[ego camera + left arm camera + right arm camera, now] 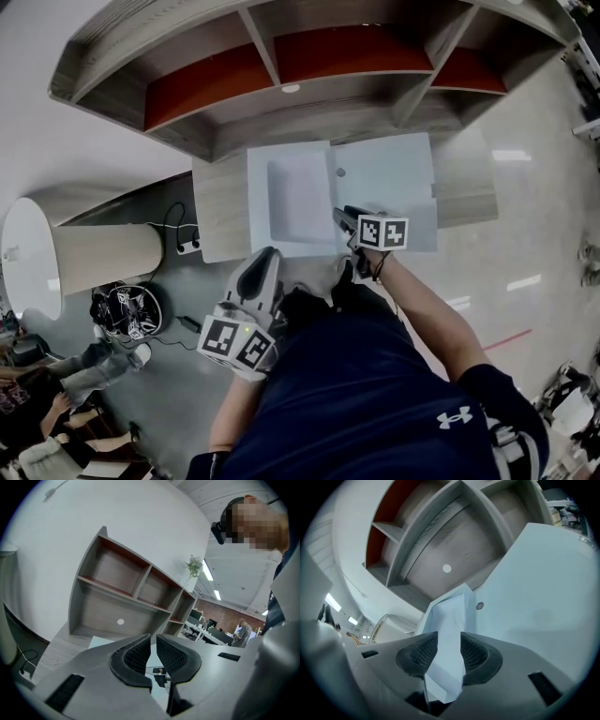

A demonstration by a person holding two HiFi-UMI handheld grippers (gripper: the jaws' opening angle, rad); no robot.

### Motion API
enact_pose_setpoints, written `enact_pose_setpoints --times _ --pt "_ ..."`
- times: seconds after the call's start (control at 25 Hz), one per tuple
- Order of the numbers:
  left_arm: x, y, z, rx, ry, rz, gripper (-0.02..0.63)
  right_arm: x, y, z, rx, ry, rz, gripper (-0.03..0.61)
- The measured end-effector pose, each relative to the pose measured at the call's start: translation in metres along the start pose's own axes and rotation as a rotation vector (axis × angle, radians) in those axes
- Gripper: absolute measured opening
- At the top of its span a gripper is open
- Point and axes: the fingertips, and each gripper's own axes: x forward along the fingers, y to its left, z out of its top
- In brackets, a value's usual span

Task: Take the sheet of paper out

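Observation:
A white folder (394, 187) lies open on the wooden desk (220, 211), with a snap button (480, 605) near its middle. In its left half lies a white sheet of paper (298, 202). My right gripper (341, 217) is low over the folder's middle, near the front edge. In the right gripper view its jaws stand apart, and a curled edge of the paper (449, 616) runs up between the pads (476, 653). My left gripper (265, 261) hangs in front of the desk edge, away from the folder. The left gripper (153, 641) shows its pads nearly touching, with nothing between them.
A grey shelf unit (281, 84) with red back panels stands at the back of the desk. A power strip with cables (187, 246) hangs at the desk's left end, beside a round white table (28, 258). People sit at the lower left (37, 394).

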Motion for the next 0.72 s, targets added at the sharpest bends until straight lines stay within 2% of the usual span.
enact_pose_setpoints --times 0.2,0.44,0.72 --pt "-0.001 0.024 -0.001 -0.026 0.031 -0.007 0.049 0.026 -0.007 0.006 -0.001 0.008 -0.042 0.133" --pt "0.012 0.061 0.013 -0.057 0.049 -0.055 0.049 0.048 -0.011 0.014 0.004 0.0 -0.105 0.135" --pt "0.026 0.098 0.018 -0.076 0.087 -0.098 0.049 0.07 -0.028 0.021 0.02 -0.016 -0.184 0.176"
